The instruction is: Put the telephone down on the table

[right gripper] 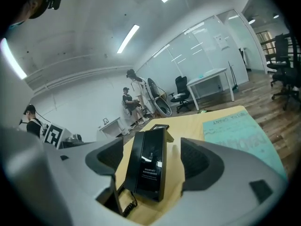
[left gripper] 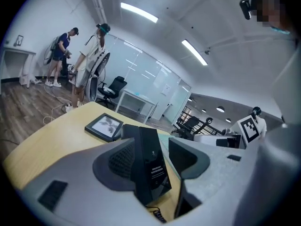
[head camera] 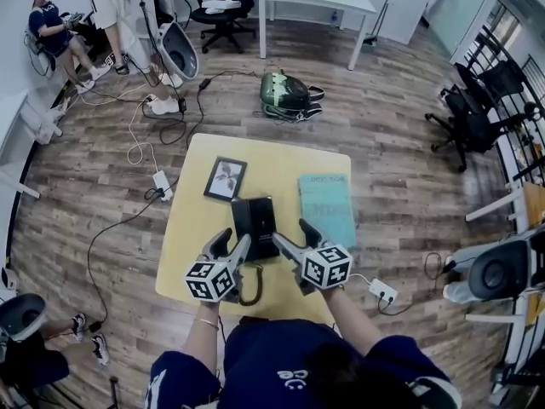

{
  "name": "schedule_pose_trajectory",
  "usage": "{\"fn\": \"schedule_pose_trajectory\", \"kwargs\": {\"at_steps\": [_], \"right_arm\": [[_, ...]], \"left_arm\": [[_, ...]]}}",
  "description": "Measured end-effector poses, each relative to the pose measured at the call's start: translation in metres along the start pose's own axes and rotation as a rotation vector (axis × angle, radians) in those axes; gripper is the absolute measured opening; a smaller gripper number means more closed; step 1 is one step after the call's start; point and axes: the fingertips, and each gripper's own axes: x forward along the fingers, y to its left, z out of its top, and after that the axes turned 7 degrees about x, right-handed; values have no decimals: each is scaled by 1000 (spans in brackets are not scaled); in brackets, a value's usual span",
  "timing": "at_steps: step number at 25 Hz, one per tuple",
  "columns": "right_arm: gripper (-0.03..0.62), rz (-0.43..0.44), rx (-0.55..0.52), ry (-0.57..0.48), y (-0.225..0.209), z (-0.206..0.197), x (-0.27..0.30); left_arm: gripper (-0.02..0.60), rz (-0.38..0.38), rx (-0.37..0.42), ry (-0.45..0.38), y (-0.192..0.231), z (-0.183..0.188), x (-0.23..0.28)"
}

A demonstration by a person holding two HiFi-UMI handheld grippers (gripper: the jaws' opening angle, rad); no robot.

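Note:
The black telephone (head camera: 254, 225) lies flat near the middle of the yellow table (head camera: 281, 164), and its coiled cord (head camera: 249, 286) trails toward the near edge. My left gripper (head camera: 232, 244) hovers just off the phone's near left corner. My right gripper (head camera: 295, 237) hovers off the near right corner. Both stand open, with no pad pressing on anything. In the left gripper view the telephone (left gripper: 151, 166) shows ahead between the spread jaws of the left gripper (left gripper: 160, 154). In the right gripper view the telephone (right gripper: 149, 166) lies the same way past the right gripper (right gripper: 153, 157).
A framed picture (head camera: 226, 178) lies behind the phone at the left, and a teal book (head camera: 327, 209) lies at its right. A green bag (head camera: 285, 94), cables and a power strip (head camera: 162, 184) are on the wooden floor beyond. Office chairs stand at the right, and people stand at the far left.

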Motion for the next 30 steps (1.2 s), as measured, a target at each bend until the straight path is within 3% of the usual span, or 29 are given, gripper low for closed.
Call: {"fn": "schedule_pose_trajectory", "kwargs": {"at_steps": [6,17,22,26,28,30], "right_arm": [[377,1,-73,1,14,-6,-23],[354,1,-96,18,24,-28,-49],[242,-10,-128,7,23,-26,-58],[106,-20,-152,-11,23,-23,-63],[28,-28,-165,-15,22,-22,-64],[9,-26,-182,-8,23,-23,-64]], "left_arm": [[212,6,36,-57,-41,8,-13],[209,-8,91,-45,-88,-10,-24],[187,4,85,-39,-93,-13,-28],[37,59,94,-48,-90,-16,-34],[5,76,102,-42,-90,-18,-34],[5,85,104,-37,-89,-19,-34]]}}
